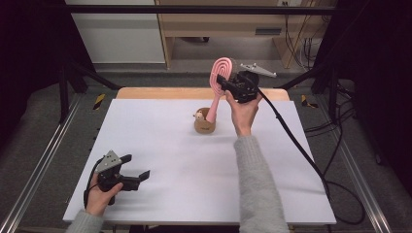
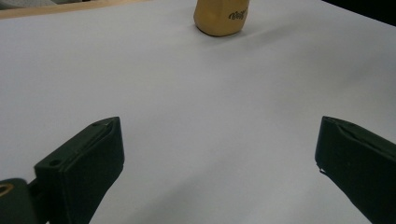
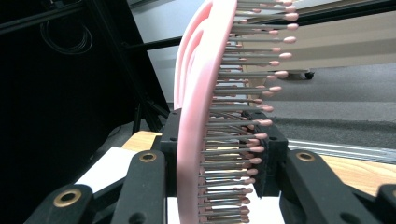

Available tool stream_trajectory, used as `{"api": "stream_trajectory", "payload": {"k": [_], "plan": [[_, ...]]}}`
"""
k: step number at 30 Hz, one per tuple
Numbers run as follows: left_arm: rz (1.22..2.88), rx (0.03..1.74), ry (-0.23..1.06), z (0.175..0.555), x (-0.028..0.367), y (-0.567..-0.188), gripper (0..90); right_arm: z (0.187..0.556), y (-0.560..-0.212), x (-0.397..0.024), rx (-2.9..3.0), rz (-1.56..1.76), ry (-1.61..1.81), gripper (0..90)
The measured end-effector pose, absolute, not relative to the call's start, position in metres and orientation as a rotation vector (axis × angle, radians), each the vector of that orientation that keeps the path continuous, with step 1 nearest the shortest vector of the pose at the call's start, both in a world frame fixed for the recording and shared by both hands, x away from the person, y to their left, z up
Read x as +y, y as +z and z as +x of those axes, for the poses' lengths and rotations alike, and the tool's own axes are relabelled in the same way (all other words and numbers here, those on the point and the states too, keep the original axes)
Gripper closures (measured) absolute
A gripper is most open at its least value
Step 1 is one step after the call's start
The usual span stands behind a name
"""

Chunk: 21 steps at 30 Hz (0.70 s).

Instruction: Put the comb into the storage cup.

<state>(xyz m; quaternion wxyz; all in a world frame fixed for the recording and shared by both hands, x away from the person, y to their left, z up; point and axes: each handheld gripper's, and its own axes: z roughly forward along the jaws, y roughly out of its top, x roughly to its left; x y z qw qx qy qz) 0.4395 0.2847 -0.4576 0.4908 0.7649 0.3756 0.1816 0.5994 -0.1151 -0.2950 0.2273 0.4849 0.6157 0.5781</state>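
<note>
Right gripper view: hairbrush point(image 3: 201, 116) handle cropped.

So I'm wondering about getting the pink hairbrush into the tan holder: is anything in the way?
Nothing visible blocks it. The right gripper grips the pink hairbrush by its head, and the handle end already reaches the tan holder, beside a small figure.

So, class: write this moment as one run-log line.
right claw: shut on pink hairbrush, raised | handle end at tan cup | left claw: open, empty, low over white table
</note>
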Motion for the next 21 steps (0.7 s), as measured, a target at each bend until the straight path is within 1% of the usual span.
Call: {"api": "stream_trajectory", "payload": {"k": [21], "plan": [[1.860, 0.913, 0.436, 0.440, 0.285, -0.459, 1.4, 0.619, -0.299, -0.112, 1.660, 1.356, 1.562, 63.5]]}}
